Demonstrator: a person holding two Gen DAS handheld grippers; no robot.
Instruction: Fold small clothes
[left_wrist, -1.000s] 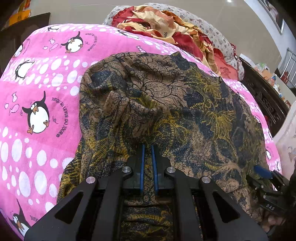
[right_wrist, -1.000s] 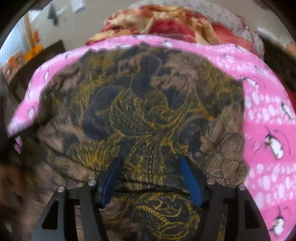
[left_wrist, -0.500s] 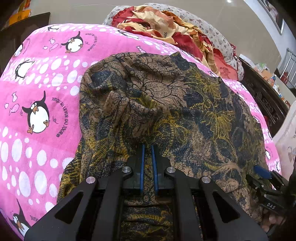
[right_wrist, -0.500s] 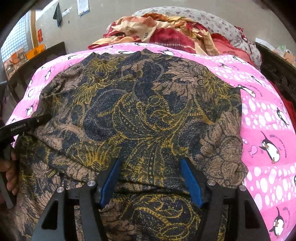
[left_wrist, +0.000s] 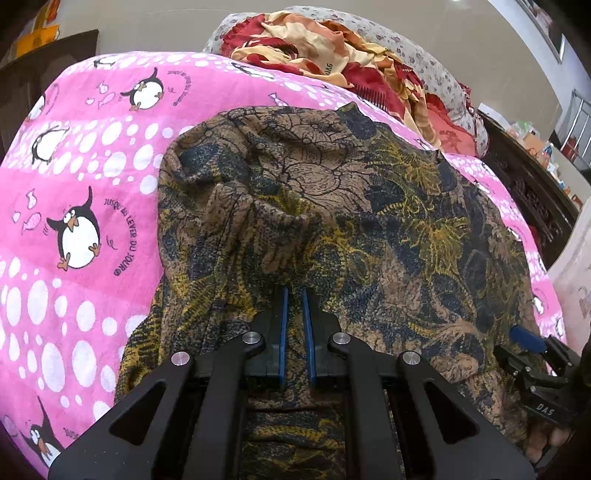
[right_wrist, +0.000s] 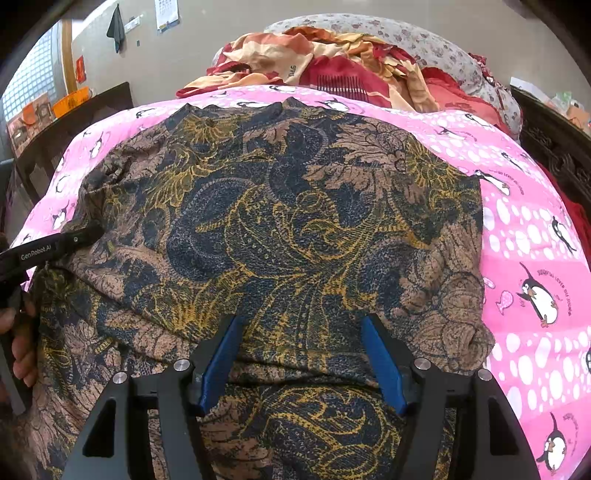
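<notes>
A brown, navy and yellow floral garment lies spread over the pink penguin blanket. My left gripper is shut on a raised pinch of its near edge, and the cloth puckers up ahead of the blue pads. In the right wrist view the same garment fills the middle. My right gripper stands open, jaws wide apart, with cloth lying between and under the blue fingers. The right gripper also shows at the left view's lower right edge. The left gripper, held by a hand, shows at the right view's left edge.
A heap of red and orange bedding with a grey flowered pillow lies at the far end of the bed. Dark carved wood of the bed frame runs along the right side. The pink blanket shows bare beside the garment.
The right wrist view was blurred a second ago and is sharp now. Neither gripper nor the garment has visibly shifted since.
</notes>
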